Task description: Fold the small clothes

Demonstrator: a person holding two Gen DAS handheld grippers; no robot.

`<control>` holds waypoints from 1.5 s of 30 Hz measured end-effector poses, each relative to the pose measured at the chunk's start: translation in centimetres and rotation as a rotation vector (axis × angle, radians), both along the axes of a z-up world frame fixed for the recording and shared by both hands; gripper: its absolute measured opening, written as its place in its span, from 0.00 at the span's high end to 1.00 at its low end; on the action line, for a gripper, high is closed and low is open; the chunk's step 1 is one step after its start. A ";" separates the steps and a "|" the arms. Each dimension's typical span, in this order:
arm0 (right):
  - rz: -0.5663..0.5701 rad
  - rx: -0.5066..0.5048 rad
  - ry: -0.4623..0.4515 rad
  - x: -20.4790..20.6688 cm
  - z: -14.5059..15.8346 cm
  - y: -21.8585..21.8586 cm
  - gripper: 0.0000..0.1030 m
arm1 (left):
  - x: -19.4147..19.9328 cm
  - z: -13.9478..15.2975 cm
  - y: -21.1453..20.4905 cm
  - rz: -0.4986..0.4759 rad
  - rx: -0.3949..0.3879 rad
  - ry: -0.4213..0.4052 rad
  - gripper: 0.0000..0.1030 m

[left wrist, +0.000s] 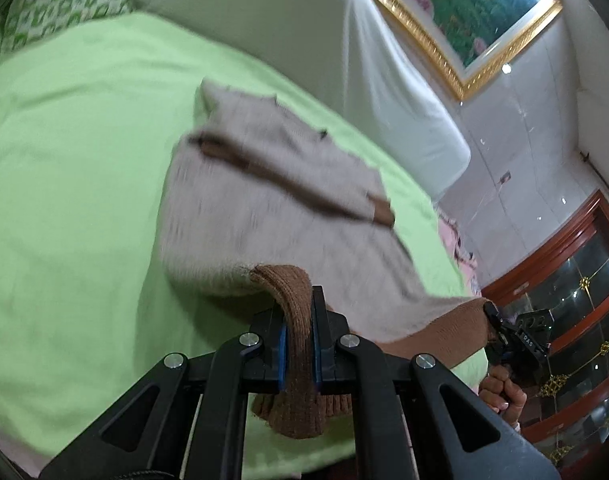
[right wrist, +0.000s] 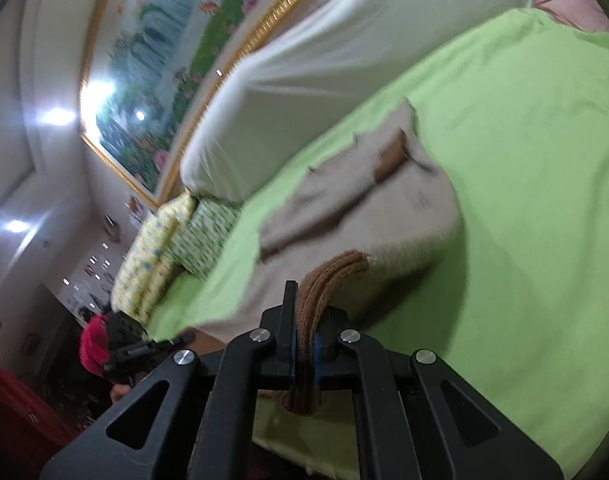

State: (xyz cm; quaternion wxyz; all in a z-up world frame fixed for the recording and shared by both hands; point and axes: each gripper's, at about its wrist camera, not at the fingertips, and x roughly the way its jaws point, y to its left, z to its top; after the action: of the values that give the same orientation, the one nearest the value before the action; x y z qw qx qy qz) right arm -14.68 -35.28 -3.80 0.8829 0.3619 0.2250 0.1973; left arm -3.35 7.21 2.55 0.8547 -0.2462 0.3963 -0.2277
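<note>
A small beige knit sweater (left wrist: pixel 272 200) with brown trim spreads ahead of both sets of jaws, its far part lying on the light green bedsheet (left wrist: pixel 72 168) and its near hem lifted off the bed. The left gripper (left wrist: pixel 300 344) has its jaws closed tight on the brown ribbed hem (left wrist: pixel 296 304), which bunches between the blue pads and hangs out below them. From those jaws the hem runs off to the right, where the right gripper (left wrist: pixel 500 328) pinches its other end, a bare hand (left wrist: pixel 504 392) gripping the handle beneath. In the right wrist view the right gripper (right wrist: pixel 304 344) likewise clamps a fold of brown ribbing (right wrist: pixel 328 276), with the beige body (right wrist: pixel 384 216) stretching away ahead of the jaws; the left gripper (right wrist: pixel 144 348) shows low to the left of them, blurred. Beyond the sweater stands a white padded headboard (left wrist: pixel 344 40), with a gold-framed painting (left wrist: pixel 464 12) above it. Patterned pillows (right wrist: pixel 184 240) sit at the head of the bed, left of the right jaws. A dark wooden cabinet (left wrist: pixel 576 300) stands right of the left jaws.
</note>
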 end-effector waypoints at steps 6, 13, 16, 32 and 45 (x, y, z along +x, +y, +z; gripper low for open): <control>-0.031 -0.024 -0.053 7.8 3.6 -0.7 0.93 | 8.3 3.5 -0.7 0.025 0.030 -0.074 0.92; -0.066 -0.067 -0.026 18.1 5.3 -1.3 0.93 | 20.3 3.9 -1.1 0.064 0.038 -0.047 0.92; -0.090 -0.080 0.008 22.2 5.0 -2.2 0.93 | 25.0 2.8 -1.5 0.061 0.048 -0.012 0.92; -0.188 -0.134 0.277 40.7 -1.3 -5.6 0.85 | 44.2 -6.4 -2.6 0.113 0.095 0.172 0.81; -0.181 -0.235 0.171 36.8 3.2 -5.0 0.55 | 37.9 -1.0 -3.4 0.084 0.309 0.017 0.24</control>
State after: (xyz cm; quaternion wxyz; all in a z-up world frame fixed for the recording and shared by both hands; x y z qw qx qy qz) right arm 22.15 -40.32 -0.62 0.9110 0.2902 0.2874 0.0578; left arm 34.60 3.79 1.59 0.8879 -0.1301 0.4230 -0.1258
